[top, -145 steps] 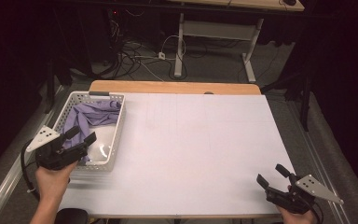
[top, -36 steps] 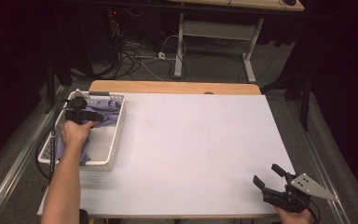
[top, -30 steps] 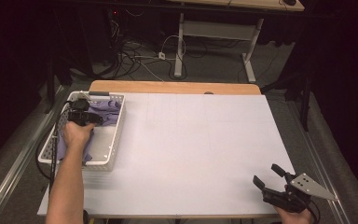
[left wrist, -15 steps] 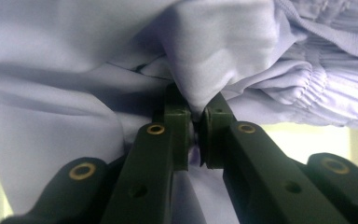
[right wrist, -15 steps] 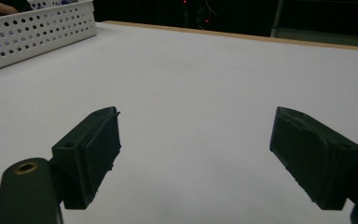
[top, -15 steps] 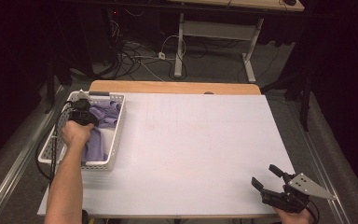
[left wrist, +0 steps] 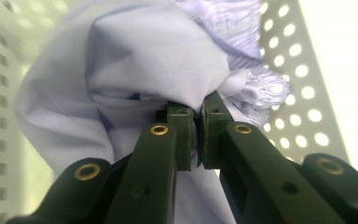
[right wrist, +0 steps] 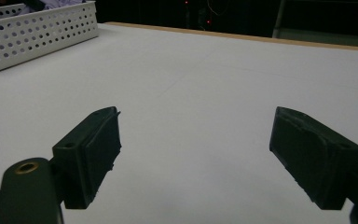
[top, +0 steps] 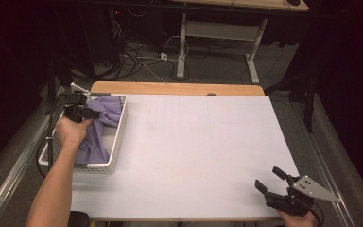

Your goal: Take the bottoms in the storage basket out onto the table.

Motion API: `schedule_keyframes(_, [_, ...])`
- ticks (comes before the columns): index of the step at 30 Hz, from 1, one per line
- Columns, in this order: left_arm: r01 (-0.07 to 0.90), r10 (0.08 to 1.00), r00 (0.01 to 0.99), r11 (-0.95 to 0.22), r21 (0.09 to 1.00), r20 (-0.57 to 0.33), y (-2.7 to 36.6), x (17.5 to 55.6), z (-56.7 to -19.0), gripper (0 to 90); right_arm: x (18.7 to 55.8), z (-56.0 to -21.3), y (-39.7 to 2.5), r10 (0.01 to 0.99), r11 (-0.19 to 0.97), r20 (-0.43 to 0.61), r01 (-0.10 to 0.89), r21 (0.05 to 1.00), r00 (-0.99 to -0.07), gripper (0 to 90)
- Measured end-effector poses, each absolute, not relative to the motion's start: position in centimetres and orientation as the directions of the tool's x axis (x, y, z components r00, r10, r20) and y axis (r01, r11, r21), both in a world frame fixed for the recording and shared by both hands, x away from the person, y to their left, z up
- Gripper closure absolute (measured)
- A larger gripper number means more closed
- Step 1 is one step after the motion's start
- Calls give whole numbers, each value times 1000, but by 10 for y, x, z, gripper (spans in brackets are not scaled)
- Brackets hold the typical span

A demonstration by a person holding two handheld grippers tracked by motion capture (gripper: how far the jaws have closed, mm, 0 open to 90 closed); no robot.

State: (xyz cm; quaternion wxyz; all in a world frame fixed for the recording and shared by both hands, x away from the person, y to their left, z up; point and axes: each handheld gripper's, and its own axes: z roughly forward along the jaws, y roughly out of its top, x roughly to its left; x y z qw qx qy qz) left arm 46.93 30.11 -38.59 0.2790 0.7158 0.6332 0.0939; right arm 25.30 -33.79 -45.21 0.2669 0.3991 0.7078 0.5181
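The left claw (left wrist: 193, 135) is pinching a bunched fold of the soft purple cloth (left wrist: 149, 65), which sits inside the white plastic basket with round holes (top: 116, 142) at the left edge of the white surface (top: 194, 146), while the right claw (right wrist: 196, 158) is spread wide, well apart from the cloth.

Your table (top: 194, 146) is brightly lit from above against dark surroundings; the cloth (left wrist: 135, 70) close-up looks overexposed and soft at upper right.
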Motion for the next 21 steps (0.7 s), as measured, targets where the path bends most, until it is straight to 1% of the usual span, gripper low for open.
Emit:
schedule_keyframes(1, [854, 959, 181, -42, 518, -219, 301, 469, -386, 837, 253, -452, -338, 842, 145, 36, 288, 947, -539, 171])
schedule_keyframes(3, [832, 946, 208, -38, 554, -247, 301, 463, -380, 838, 253, -452, -338, 844, 143, 37, 291, 946, -535, 171])
schedule_keyframes(6, [801, 941, 248, -64, 595, -232, 297, 454, -371, 838, 253, -452, -338, 846, 142, 36, 292, 946, -531, 171])
schedule_keyframes(8, [780, 936, 259, -58, 624, -236, 296, 448, -365, 837, 252, -452, -339, 847, 142, 36, 291, 946, -530, 171])
schedule_keyframes(12, [748, 914, 258, 17, 663, -314, 299, 440, -352, 837, 252, -452, -340, 848, 140, 36, 288, 947, -529, 171])
schedule_keyframes(21, [709, 902, 306, -3, 705, -304, 300, 430, -328, 838, 252, -452, -340, 850, 136, 41, 294, 946, -524, 171])
